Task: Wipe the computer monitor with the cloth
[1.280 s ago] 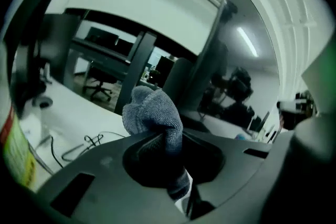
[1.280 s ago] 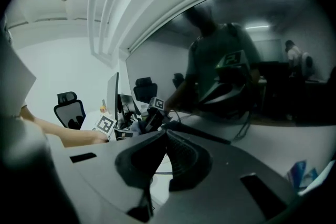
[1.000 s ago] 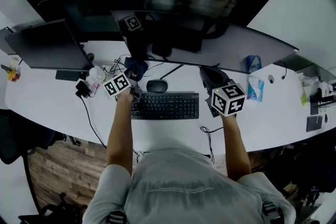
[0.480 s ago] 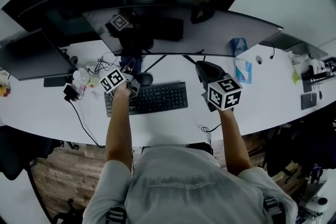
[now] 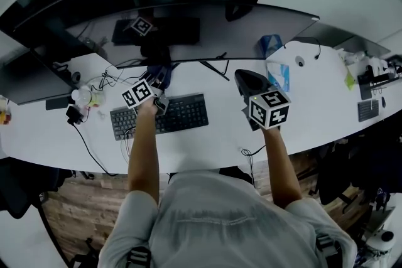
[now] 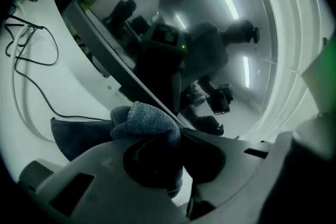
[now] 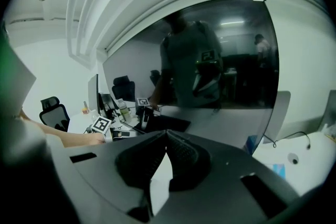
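A wide curved monitor (image 5: 207, 31) stands at the back of the white desk (image 5: 207, 141), its screen dark and reflective. My left gripper (image 5: 158, 83) is shut on a blue-grey cloth (image 5: 162, 74) just in front of the monitor's lower edge, left of its stand. In the left gripper view the bunched cloth (image 6: 149, 119) fills the jaws of the left gripper (image 6: 160, 136), close to the screen (image 6: 220, 44); I cannot tell if it touches. My right gripper (image 5: 246, 82) is shut and holds nothing, over the desk right of the keyboard (image 5: 160, 116). In the right gripper view the right gripper (image 7: 165, 136) faces the monitor (image 7: 220, 55).
Loose cables (image 5: 107, 80), a bottle (image 5: 81, 96) and a second dark screen (image 5: 28, 81) lie to the left. A blue tissue box (image 5: 271, 44) and a packet (image 5: 281, 76) sit to the right. More clutter (image 5: 367, 72) fills the far right of the desk.
The head view has swung, so the desk sits further left in it. Against the keyboard and monitor, both grippers have shifted to the right. The cloth stays in the left gripper.
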Demonstrator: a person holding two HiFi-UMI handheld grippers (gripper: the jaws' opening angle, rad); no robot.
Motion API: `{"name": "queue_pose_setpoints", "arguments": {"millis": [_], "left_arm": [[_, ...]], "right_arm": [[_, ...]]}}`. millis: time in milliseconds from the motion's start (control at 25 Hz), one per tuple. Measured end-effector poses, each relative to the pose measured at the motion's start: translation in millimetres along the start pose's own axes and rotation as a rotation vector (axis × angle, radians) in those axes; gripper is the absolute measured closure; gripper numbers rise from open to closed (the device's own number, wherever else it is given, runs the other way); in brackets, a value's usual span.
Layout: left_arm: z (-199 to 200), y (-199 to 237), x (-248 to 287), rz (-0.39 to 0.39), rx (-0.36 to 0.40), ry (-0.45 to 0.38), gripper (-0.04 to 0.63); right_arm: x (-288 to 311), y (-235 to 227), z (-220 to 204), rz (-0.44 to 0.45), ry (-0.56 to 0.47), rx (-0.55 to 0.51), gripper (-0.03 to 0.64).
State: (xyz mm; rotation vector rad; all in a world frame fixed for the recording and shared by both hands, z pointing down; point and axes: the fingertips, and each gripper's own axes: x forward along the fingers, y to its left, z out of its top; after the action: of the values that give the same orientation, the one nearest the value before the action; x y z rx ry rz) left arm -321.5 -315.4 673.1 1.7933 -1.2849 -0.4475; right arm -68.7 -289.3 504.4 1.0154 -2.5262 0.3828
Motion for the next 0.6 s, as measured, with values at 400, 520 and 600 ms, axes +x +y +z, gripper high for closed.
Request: {"name": "queue_pose_setpoints", "arguments": {"millis": [400,520,600], "left_arm": [[-51,-50,52,-0.047,-0.007,0.071,0.552],[-66,-66,70,-0.060,-0.007,0.090,0.552],[-75,-77,82,-0.067,-0.001,0.105,0.552]], "right_arm": [[-35,-59,-12,-0.047,-0.019,0.041,0.615],[-48,-79,-15,-0.065,-0.029,0.059,0.615],[-57,-91,-17,-0.076,-0.037,0.066,0.615]]}}
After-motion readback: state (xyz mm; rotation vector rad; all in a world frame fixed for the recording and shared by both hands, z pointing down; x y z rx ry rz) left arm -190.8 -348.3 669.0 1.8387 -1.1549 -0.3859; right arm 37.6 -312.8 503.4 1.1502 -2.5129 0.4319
